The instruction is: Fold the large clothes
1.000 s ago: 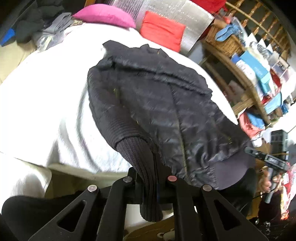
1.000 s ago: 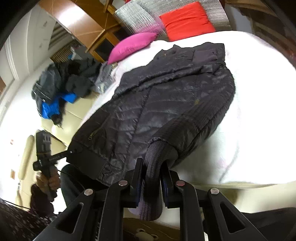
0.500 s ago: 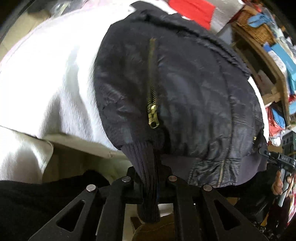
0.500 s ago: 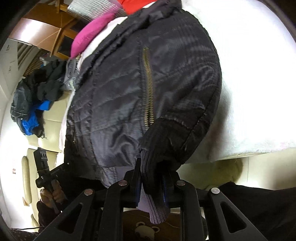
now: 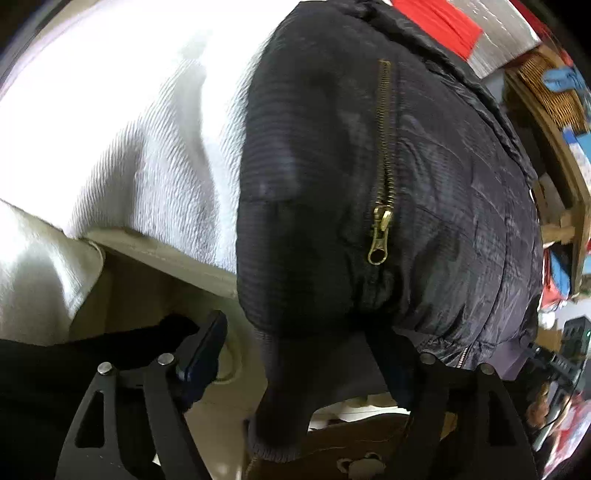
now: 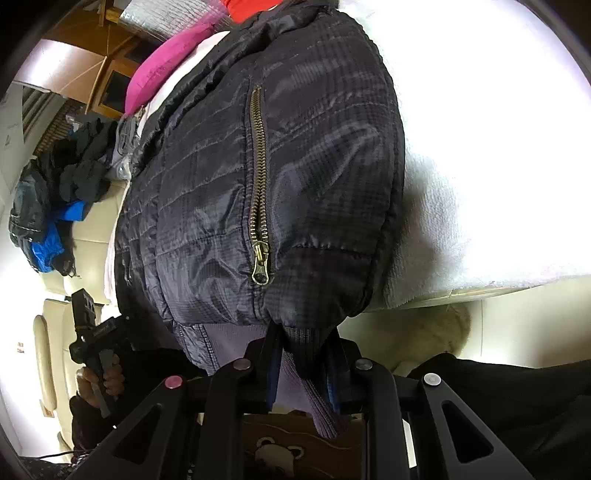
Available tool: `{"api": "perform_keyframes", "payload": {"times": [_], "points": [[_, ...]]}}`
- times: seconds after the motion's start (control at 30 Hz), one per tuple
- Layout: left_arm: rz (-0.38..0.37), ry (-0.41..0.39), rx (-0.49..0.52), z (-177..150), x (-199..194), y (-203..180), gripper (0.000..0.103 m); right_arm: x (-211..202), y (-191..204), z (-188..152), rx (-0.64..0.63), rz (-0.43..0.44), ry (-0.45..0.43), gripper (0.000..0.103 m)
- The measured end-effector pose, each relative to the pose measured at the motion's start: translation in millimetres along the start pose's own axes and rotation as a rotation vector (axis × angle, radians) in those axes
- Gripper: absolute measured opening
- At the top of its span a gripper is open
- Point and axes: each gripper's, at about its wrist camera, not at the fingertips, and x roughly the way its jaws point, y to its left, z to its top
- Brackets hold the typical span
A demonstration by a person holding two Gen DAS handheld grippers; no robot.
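A dark quilted jacket (image 5: 424, 184) (image 6: 207, 192) lies on the white bed cover (image 5: 129, 129) (image 6: 480, 147), its hem and sleeve ends at the near bed edge. My left gripper (image 5: 299, 339) is open and its jaws are still widening. One ribbed sleeve cuff (image 5: 280, 387) hangs loose between the fingers, and neither pad presses it. My right gripper (image 6: 303, 347) is shut on the other ribbed cuff (image 6: 314, 398). Its jaws are easing apart, but the pads still pinch the knit. A brass zip pull (image 5: 378, 240) (image 6: 260, 266) shows on each sleeve.
A pink pillow (image 6: 166, 62) and a red cushion (image 5: 443, 18) lie at the far end of the bed. A heap of clothes (image 6: 55, 192) sits on a cream sofa. Wooden shelves with a wicker basket (image 5: 546, 85) stand beside the bed. A bear-print box (image 6: 273, 450) is below.
My left jaws have sprung apart and let go of the cuff they pinched. Both grippers have sunk toward the bed edge, so the jacket now fills both views.
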Motion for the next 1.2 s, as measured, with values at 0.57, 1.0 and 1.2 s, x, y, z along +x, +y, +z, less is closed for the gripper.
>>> {"api": "perform_keyframes", "payload": {"times": [0.57, 1.0, 1.2], "points": [[-0.062, -0.051, 0.075, -8, -14, -11, 0.033, 5, -9, 5, 0.082, 0.025, -0.081, 0.031], [-0.343, -0.212, 0.253, 16, -139, -54, 0.010, -87, 67, 34, -0.142, 0.197, -0.243, 0.021], [-0.423, -0.307, 0.277, 75, -189, -79, 0.010, -124, 80, 75, -0.155, 0.331, -0.401, 0.021]]}}
